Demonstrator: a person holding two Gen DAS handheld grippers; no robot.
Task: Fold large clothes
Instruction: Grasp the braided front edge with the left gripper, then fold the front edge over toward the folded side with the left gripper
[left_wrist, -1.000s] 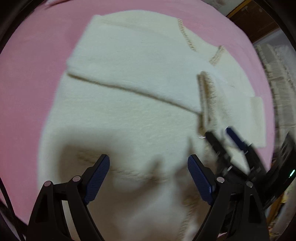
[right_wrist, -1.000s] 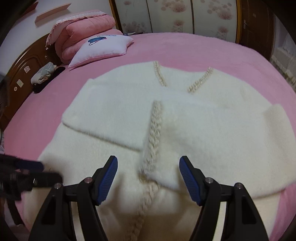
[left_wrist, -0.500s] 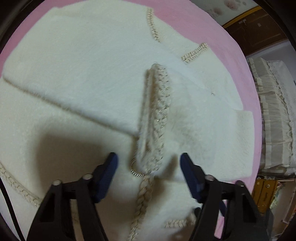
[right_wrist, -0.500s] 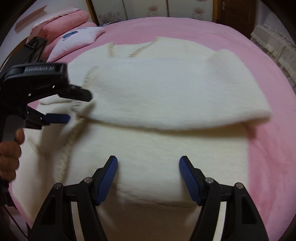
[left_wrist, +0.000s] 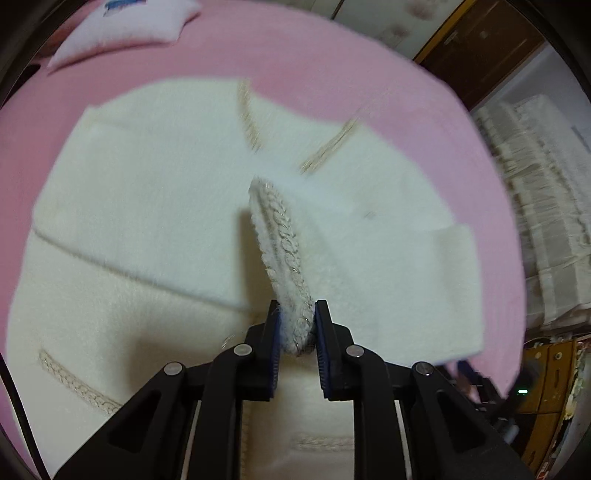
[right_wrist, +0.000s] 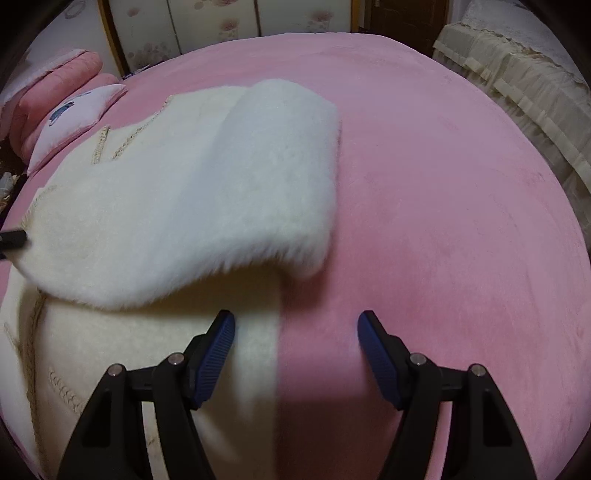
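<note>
Garment: cream fuzzy cardigan (left_wrist: 147, 229) spread flat across the pink bedspread (left_wrist: 332, 74), neckline toward the pillows, both sleeves folded in over the body.
Left gripper (left_wrist: 297, 328): clenched on the braided cuff (left_wrist: 282, 251) of the right-hand sleeve, blue pads squeezing the trim from both sides.
Cuff: standing on edge, lifted clear of the cardigan's front, casting a shadow just to its left.
Lifted sleeve (right_wrist: 207, 192): draped in a soft arc in the right wrist view, near edge raised off the body, far end resting at the shoulder.
Right gripper (right_wrist: 295, 343): released, jaws wide apart, nothing between them; hovering over the cardigan's right side edge, left pad above the fleece, right pad above bare bedspread.
Side edge: running straight between the right gripper's fingers, cream on one side, pink on the other.
Other sleeve (left_wrist: 122, 236): lying flat and diagonal across the chest, untouched.
Trim: braided bands along the neckline (left_wrist: 251, 125) and on a pocket (left_wrist: 70, 380) near the hem.
Pillows: pale pink cushion (right_wrist: 74, 114) at the head of the bed, well apart from the cardigan.
Surroundings: floral wardrobe doors (right_wrist: 229, 22) behind the bed, lace-covered furniture (right_wrist: 517, 85) off to the right.
</note>
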